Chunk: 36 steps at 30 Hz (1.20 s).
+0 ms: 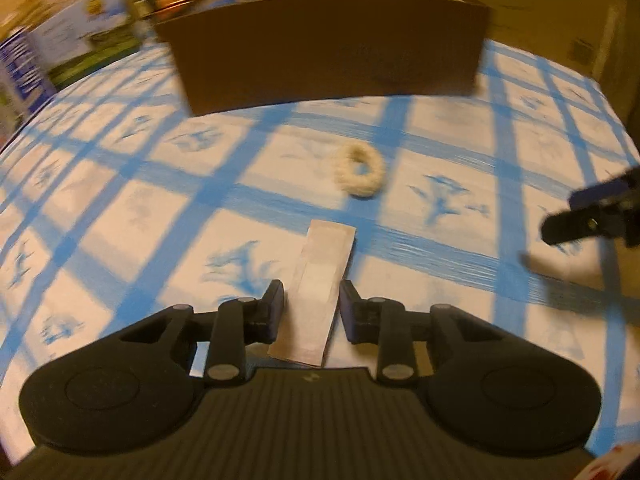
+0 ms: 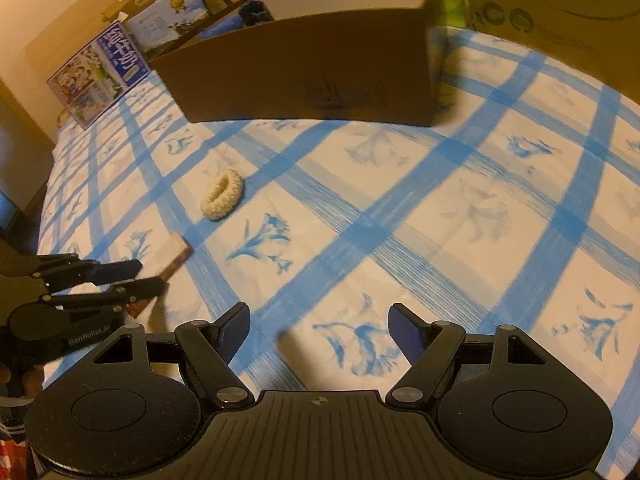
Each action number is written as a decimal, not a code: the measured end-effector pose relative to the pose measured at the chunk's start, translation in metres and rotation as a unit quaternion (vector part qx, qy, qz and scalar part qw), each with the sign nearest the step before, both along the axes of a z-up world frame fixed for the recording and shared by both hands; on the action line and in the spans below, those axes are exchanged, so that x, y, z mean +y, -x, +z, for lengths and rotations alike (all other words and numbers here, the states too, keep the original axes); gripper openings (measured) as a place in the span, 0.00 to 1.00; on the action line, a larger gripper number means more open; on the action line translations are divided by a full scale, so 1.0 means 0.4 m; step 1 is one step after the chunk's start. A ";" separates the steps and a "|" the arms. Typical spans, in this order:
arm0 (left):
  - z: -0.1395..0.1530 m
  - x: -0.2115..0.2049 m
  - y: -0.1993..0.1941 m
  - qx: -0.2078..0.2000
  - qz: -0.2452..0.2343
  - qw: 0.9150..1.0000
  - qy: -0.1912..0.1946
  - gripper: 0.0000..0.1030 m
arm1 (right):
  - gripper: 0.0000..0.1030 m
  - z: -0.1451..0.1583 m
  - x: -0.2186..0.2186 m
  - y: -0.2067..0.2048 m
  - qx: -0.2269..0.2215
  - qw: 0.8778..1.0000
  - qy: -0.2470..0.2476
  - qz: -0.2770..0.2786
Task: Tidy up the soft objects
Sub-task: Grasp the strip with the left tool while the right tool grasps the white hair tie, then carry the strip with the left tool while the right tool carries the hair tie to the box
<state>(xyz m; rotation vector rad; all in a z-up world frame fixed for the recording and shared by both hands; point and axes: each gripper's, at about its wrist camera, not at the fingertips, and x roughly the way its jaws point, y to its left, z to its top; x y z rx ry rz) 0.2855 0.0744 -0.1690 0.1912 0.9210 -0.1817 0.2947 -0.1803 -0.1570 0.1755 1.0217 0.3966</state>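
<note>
Right between the left gripper's (image 1: 311,302) fingertips lies a flat pale packet (image 1: 316,286), a wrapped dressing or sachet by the look of it, and the jaws stand narrowly apart on either side of its long edges. In the left wrist view a sliver of gap shows at each pad, so I cannot tell whether they press on it yet. The packet's long axis runs nearly straight along the gripper's pointing line, leaning a little rightward at the far end, with its near short end under the gripper body and its far end aimed toward the cream knitted ring (image 1: 360,176) and the brown cardboard box (image 1: 324,56) beyond. That alignment makes sense: squeezing across the narrow width is the easiest way to pinch something so thin off the blue-checked tablecloth (image 1: 120,208).

From the right wrist view the packet (image 2: 176,254) appears tilted, its far end raised off the cloth, though blur keeps that uncertain. The right gripper (image 2: 318,326) holds nothing, jaws spread wide over bare cloth, probably waiting its turn. The box is likely the destination.
</note>
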 end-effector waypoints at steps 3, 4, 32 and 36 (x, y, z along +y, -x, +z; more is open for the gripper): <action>0.013 0.051 -0.009 -0.009 0.047 0.999 -0.001 0.27 | 0.74 0.000 0.038 -0.013 -0.016 1.000 0.001 0.027; 0.017 0.065 -0.012 -0.011 0.062 0.998 -0.003 0.27 | 0.74 0.000 0.052 -0.019 -0.023 0.999 0.001 0.034; 0.008 0.127 -0.043 0.007 0.155 0.988 0.025 0.27 | 0.21 -0.085 0.300 -0.160 -0.121 0.979 0.073 0.147; 0.006 0.111 -0.019 0.014 0.153 0.988 0.028 0.27 | 0.20 -0.080 0.279 -0.114 -0.110 0.979 0.074 0.156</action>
